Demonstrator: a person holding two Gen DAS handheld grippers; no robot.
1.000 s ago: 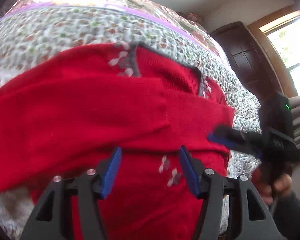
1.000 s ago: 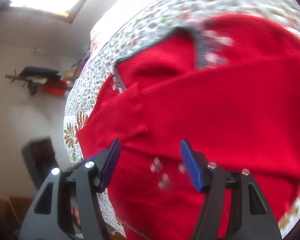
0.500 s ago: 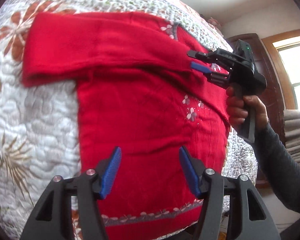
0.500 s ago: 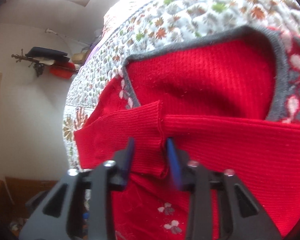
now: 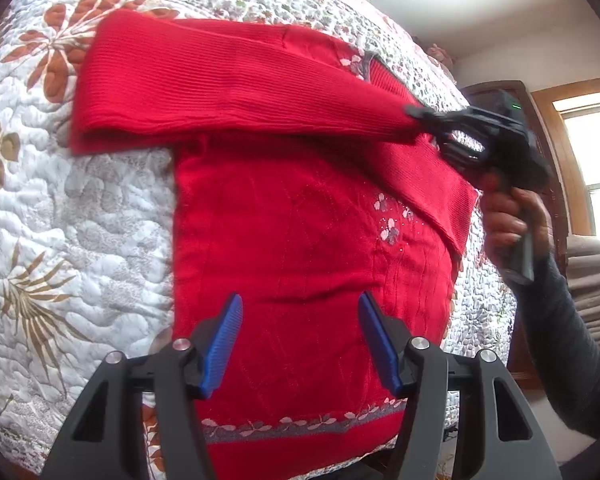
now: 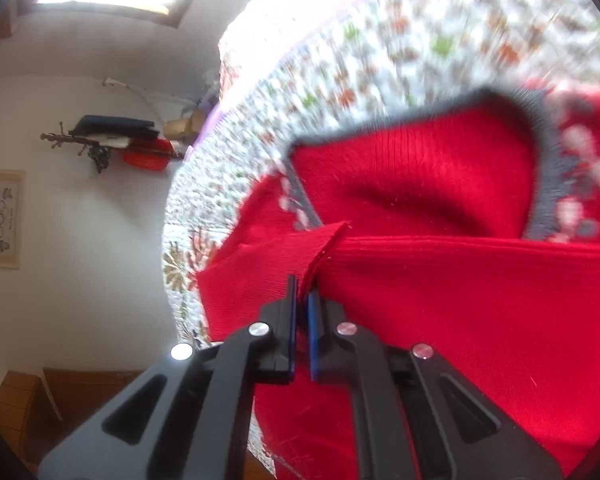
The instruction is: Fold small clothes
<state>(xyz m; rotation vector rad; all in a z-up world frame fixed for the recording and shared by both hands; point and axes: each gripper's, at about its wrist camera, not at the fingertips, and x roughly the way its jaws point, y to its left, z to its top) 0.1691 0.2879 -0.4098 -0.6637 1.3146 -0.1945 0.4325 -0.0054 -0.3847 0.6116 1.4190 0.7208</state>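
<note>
A red knit sweater (image 5: 300, 232) with a grey neckline and small flower motifs lies flat on a quilted bedspread (image 5: 60, 208). One sleeve (image 5: 228, 88) is folded across the chest. My left gripper (image 5: 300, 336) hovers open over the sweater's lower body, holding nothing. In the left wrist view my right gripper (image 5: 414, 114) pinches that sleeve's cuff end near the neckline. From the right wrist view, my right gripper (image 6: 303, 300) is shut on the red sleeve cuff (image 6: 326, 248), below the grey collar (image 6: 540, 160).
The bed's right edge (image 5: 480, 300) falls away beside a dark wooden cabinet (image 5: 540, 96) and a window (image 5: 592, 152). A hand and dark sleeve (image 5: 560, 320) hold the right gripper. A wall shelf (image 6: 112, 136) and a framed picture (image 6: 0, 220) lie beyond the bed.
My right gripper has moved onto the folded sleeve's cuff and shut on it. My left gripper has drawn back from the sweater and stays open.
</note>
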